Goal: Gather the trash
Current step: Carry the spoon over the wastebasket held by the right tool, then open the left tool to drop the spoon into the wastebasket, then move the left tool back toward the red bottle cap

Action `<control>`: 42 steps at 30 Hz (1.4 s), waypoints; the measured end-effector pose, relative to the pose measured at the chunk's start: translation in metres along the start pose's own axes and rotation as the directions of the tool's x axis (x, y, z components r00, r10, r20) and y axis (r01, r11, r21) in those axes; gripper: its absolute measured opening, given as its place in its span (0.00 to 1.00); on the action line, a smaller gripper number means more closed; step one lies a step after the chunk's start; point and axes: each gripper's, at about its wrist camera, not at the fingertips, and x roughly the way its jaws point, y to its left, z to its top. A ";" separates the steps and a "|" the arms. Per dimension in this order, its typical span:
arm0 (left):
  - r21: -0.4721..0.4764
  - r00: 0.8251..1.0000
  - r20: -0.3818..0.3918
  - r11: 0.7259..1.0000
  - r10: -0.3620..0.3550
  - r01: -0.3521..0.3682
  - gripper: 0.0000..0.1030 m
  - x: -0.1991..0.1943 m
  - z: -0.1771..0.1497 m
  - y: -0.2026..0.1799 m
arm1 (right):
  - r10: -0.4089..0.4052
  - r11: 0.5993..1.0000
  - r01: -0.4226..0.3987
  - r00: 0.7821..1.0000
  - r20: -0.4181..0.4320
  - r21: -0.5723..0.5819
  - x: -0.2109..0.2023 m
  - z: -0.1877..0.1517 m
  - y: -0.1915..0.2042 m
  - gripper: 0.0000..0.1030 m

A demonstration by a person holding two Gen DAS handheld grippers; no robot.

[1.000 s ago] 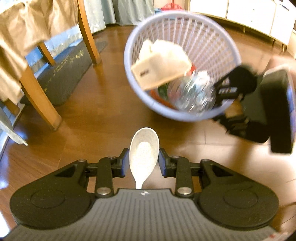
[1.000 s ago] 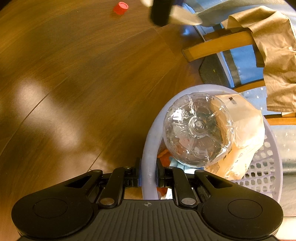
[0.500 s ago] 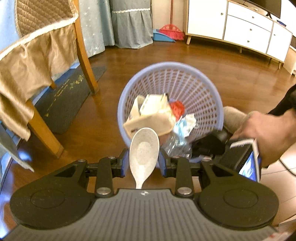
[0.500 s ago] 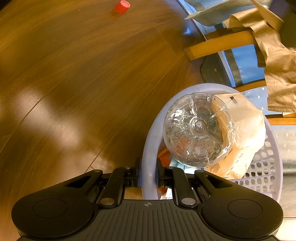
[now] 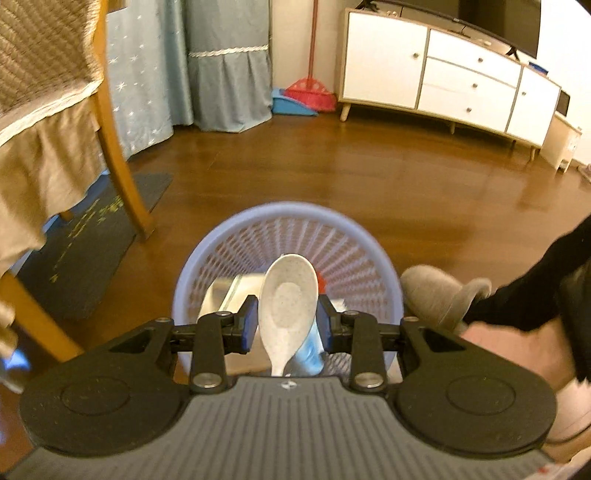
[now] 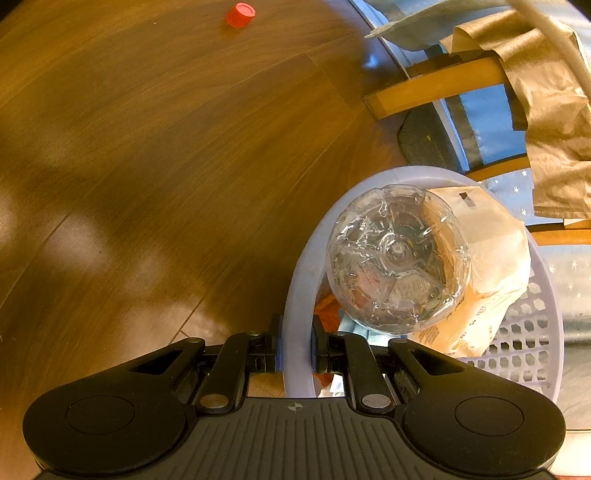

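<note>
**Spoon held over the basket, rim pinched on the other side**

The left gripper (image 5: 287, 322) is clenched on a white speckled spoon (image 5: 289, 306), its pads pressing the sides of the bowl while the handle points back toward the camera. The spoon hangs directly above the open mouth of a lavender mesh basket (image 5: 229, 236) standing on the wooden floor (image 5: 369, 192). Beneath the spoon, inside the basket, lie a pale carton and something blue, both partly hidden by the jaws. A grey slipper (image 5: 439, 299) rests just beside the basket's right edge, with a dark sleeve above it. Farther off stand a wooden chair leg (image 5: 118, 155), a dark mat (image 5: 85, 251), blue curtains, a red broom and a white sideboard (image 5: 443, 85).

The right gripper (image 6: 296, 350) is closed on the basket's rim (image 6: 299, 295), one pad outside the wall and one inside. Within the basket a crumpled clear plastic bottle (image 6: 397, 258) sits base-up, leaning against a beige paper bag (image 6: 495, 243); orange and blue scraps show below it. On the floor, well apart from the basket, lies a red bottle cap (image 6: 240, 14). Brown fabric (image 6: 546, 110) drapes over chair rails nearby.
</note>
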 end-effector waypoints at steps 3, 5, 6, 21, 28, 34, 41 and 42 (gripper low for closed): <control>0.002 1.000 0.011 1.000 -0.017 0.017 0.27 0.011 0.012 -0.003 | 0.001 1.000 -0.001 1.000 0.001 0.004 -0.001 -0.001 0.000 0.09; -0.002 0.999 0.020 1.000 -0.026 0.026 0.27 0.017 0.018 -0.005 | 0.002 1.000 -0.002 1.000 0.003 0.004 -0.001 -0.002 0.001 0.09; -0.011 0.999 0.023 0.999 -0.036 0.037 0.28 0.022 0.020 -0.005 | 0.002 1.000 -0.002 1.000 0.004 0.002 -0.002 -0.003 0.001 0.09; -0.061 0.999 0.027 0.998 0.027 -0.025 0.46 0.019 0.012 0.019 | 0.004 1.000 -0.004 1.000 0.006 0.015 -0.001 -0.007 -0.002 0.09; -0.094 0.994 0.004 0.990 0.108 -0.107 0.46 -0.008 -0.022 0.044 | 0.004 1.000 -0.004 1.000 0.006 0.007 0.002 -0.008 -0.001 0.09; -0.132 0.985 -0.023 0.976 0.170 -0.172 0.46 -0.026 -0.050 0.065 | 0.003 1.000 -0.004 1.000 0.006 0.003 0.004 -0.008 0.000 0.09; -0.155 0.973 -0.056 0.961 0.224 -0.230 0.46 -0.046 -0.080 0.084 | 0.004 1.000 -0.004 1.000 0.005 0.001 0.006 -0.007 0.001 0.10; -0.162 0.972 -0.060 0.958 0.229 -0.236 0.46 -0.049 -0.084 0.087 | 0.004 1.000 -0.004 1.000 0.006 0.001 0.006 -0.007 0.001 0.10</control>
